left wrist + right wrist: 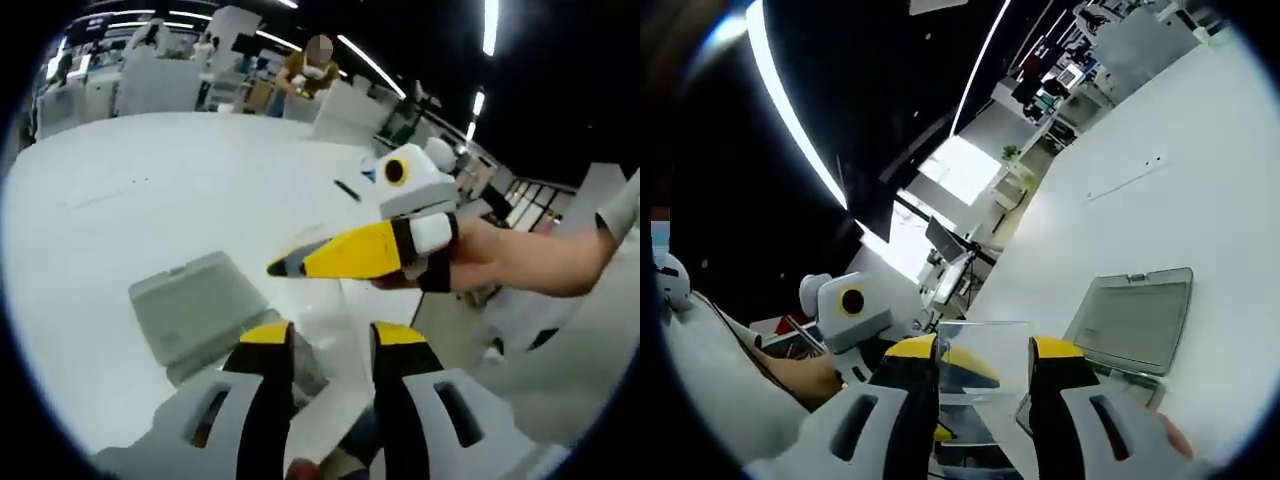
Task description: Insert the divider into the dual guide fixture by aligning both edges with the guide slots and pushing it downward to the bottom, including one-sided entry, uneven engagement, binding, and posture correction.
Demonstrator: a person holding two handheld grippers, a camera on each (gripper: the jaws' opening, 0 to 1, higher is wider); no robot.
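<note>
1. A white desk (150,180) in a large, dim hall lit by ceiling strip lights. The grey dual guide fixture (195,305) lies on the desk, with nothing inserted in it.
2. The clear divider (983,335) is off the desk and short of the fixture. It is not yet over the slots.
3. Right gripper (984,348): the fingers are set moderately apart and the divider spans the gap between them. Both edges appear to be touched, so it is judged to be gripped edgewise.
4. Left gripper (332,335): the fingers are also moderately apart, with a pale sheet rising between them. Whether it is clamped cannot be told.
5. The two grippers are crowded together just above the near side of the fixture.
6. Risk – one-sided entry. The views are strongly rolled, so the sheet is judged likely to arrive tilted. One edge would then catch its slot first and the other would ride outside.
7. Risk – binding. If it is pushed down while skewed, the sheet would be wedged partway. More force would slide the unfixed fixture across the desk.
8. Risk – slip. An edgewise hold on a smooth clear sheet is judged weak, and it could twist or drop under push load.
9. Risk – the slots cannot be made out from here, and the transparent edges are hard to track, so misalignment may go unnoticed.
</note>
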